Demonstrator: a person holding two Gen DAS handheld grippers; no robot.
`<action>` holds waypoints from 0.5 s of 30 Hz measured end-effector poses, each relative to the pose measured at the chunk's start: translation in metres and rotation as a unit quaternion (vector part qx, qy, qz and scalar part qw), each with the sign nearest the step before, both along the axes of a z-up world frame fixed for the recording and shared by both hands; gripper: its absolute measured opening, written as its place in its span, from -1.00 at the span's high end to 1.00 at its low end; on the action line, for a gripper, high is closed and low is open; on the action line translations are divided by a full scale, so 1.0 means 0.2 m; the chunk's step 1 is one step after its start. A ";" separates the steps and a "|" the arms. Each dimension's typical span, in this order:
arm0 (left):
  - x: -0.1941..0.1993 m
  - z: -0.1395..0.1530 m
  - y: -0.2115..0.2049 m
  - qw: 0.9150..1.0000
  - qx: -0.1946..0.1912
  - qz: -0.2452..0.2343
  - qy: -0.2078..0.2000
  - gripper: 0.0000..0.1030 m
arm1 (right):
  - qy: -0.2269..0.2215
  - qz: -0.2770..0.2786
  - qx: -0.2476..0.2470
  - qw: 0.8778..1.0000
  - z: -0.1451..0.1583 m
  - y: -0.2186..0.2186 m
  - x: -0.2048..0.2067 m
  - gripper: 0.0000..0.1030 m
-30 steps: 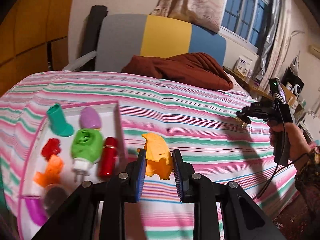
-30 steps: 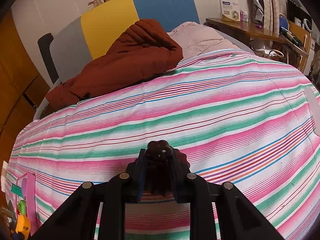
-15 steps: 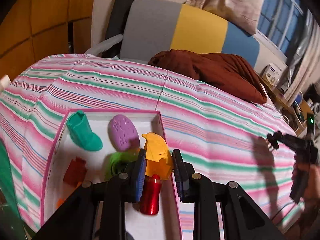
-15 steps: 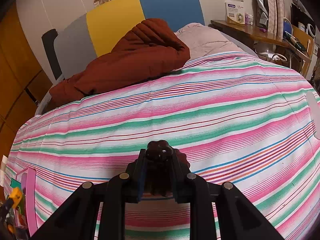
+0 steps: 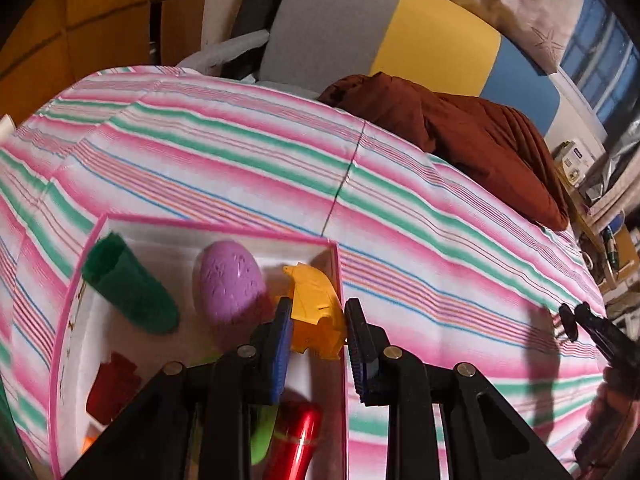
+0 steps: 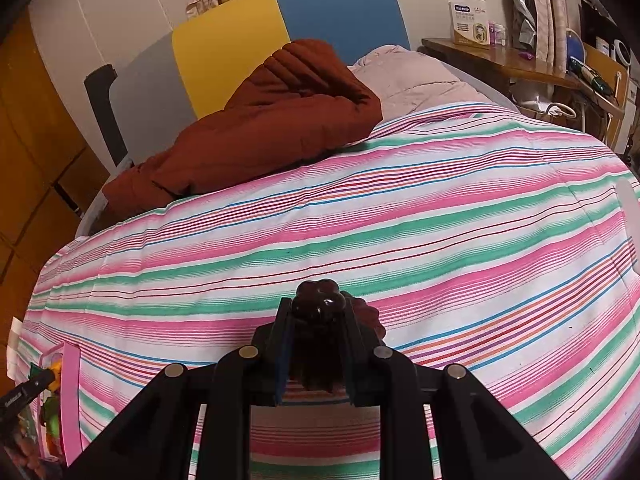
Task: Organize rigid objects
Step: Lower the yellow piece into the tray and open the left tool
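Yellow toy (image 5: pixel 314 312) pinched in left gripper (image 5: pixel 316 344) jaws, over tray (image 5: pixel 338 276) right corner. Hard, hollow-looking plastic, curved; likely light, stiff, slick; flat sides best hold. Right gripper (image 6: pixel 316 344) jaws clamp dark glossy lobed piece (image 6: pixel 319 304) above striped bed (image 6: pixel 440 240). Farther in tray: purple egg (image 5: pixel 230 284), embossed; green boot (image 5: pixel 128 284), matte. Beyond: brown quilt (image 5: pixel 460 128), soft.

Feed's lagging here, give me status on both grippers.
Left gripper shut on yellow toy, over pink tray corner. Right gripper shut on dark toy, above striped bedspread. Purple egg close beside drop spot.
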State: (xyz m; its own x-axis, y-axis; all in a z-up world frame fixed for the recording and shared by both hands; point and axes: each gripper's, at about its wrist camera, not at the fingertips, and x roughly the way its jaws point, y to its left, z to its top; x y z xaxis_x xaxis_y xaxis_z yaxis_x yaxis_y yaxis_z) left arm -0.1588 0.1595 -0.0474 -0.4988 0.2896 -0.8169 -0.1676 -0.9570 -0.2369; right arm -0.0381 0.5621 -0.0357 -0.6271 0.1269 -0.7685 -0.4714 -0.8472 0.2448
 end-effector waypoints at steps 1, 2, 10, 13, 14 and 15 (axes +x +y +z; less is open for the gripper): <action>-0.01 0.00 0.01 1.000 -0.004 -0.001 0.002 0.49 | 0.000 0.000 0.000 1.000 0.00 0.00 0.00 0.61; -0.02 -0.01 0.02 1.000 -0.010 -0.001 0.005 0.49 | 0.000 0.000 0.000 1.000 0.00 0.00 0.00 0.61; -0.05 -0.03 0.01 1.000 -0.005 0.000 -0.009 0.36 | 0.002 -0.002 -0.004 1.000 0.00 0.01 0.00 0.61; 0.01 0.02 -0.02 1.000 0.010 0.004 0.007 -0.08 | 0.000 -0.002 -0.003 1.000 0.00 0.01 0.00 0.61; 0.04 0.04 -0.02 1.000 0.015 0.006 0.014 -0.30 | 0.000 -0.002 -0.004 1.000 0.00 0.01 0.00 0.61; 0.07 0.06 -0.03 0.999 0.021 0.007 0.023 -0.47 | -0.001 -0.001 -0.004 1.000 0.00 0.00 -0.01 0.61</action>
State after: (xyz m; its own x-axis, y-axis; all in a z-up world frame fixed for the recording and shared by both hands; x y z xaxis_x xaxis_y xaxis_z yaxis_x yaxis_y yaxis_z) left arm -0.1454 0.1526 -0.0345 -0.5398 0.3154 -0.7805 -0.1652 -0.9488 -0.2692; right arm -0.0393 0.5630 -0.0364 -0.6255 0.1229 -0.7705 -0.4739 -0.8443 0.2501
